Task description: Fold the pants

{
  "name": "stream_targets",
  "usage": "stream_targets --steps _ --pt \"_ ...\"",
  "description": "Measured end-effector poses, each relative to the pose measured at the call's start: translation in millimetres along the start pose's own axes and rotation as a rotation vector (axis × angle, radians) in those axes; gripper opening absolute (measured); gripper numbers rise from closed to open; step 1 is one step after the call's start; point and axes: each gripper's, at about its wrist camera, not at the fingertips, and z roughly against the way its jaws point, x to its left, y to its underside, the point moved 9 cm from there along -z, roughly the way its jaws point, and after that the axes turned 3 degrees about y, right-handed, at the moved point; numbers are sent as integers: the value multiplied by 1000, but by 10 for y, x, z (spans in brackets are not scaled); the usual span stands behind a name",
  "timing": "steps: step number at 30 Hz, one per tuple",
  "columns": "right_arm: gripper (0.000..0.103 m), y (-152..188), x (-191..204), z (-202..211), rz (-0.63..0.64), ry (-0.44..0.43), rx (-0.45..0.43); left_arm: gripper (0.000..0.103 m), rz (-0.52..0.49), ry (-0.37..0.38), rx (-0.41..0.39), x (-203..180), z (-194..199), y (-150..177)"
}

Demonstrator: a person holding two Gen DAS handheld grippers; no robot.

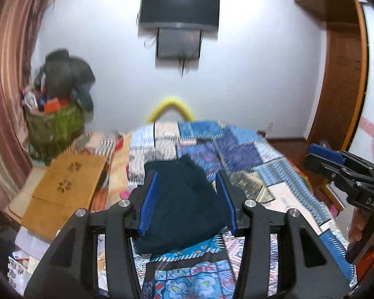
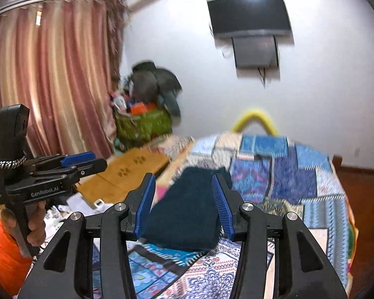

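The left gripper (image 1: 188,199) has its blue pads (image 1: 148,203) spread, nothing pinched between them. The right gripper (image 2: 184,204) likewise stands with its pads (image 2: 220,209) apart and empty; it also shows at three o'clock in the left view, gripped by a hand (image 1: 361,226). In the right view the left tool sits at nine o'clock, held by a hand (image 2: 35,221) with an orange sleeve (image 2: 5,261).

Beyond both sets of fingers, toward twelve o'clock, the pants (image 1: 184,204) lie as a dark blue-green folded bundle on the patchwork bedspread (image 1: 249,154), clear of either tool.

At ten o'clock from the bundle, a wooden board (image 1: 69,182) with flower cut-outs leans at the bed's edge. Further out at ten o'clock a green basket (image 1: 54,124) is heaped with dark clothes. A striped pink curtain (image 2: 49,74) hangs at nine o'clock. A yellow curved bar (image 1: 170,106) rises behind the bed's far end, and at twelve o'clock a black television (image 1: 179,7) hangs on the white wall. A wooden frame (image 1: 341,74) stands at two o'clock.
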Motion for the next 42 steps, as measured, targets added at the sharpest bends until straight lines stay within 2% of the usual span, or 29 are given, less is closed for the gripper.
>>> stream_targets --steps 4,9,11,12,14,16,17,21,23,24,42 --pt "43 -33 203 426 25 6 -89 48 -21 -24 -122 -227 574 -37" --pt "46 26 338 778 4 25 -153 64 -23 -79 -223 -344 1032 16" --pt "59 71 357 849 -3 51 -167 73 -18 -90 -237 -376 1143 67" --pt "63 89 350 884 -5 66 -172 76 -14 -89 -240 -389 1172 96" --pt "74 112 340 924 -14 97 -180 91 -9 -99 -248 -383 1212 133" --pt "80 117 324 925 -24 108 -178 101 -5 -123 -263 -376 1270 173" --pt "83 123 328 947 -28 112 -179 102 -7 -127 -267 -380 1290 193" --pt "90 137 312 968 -19 150 -175 103 -12 -119 -245 -387 1289 285" --pt "99 143 320 993 -12 163 -179 103 -13 -126 -241 -399 1307 315" --pt "100 154 327 1018 -13 164 -183 103 -12 -128 -239 -403 1315 334" --pt "102 228 303 1084 -10 185 -170 103 5 -115 -239 -422 1343 405"
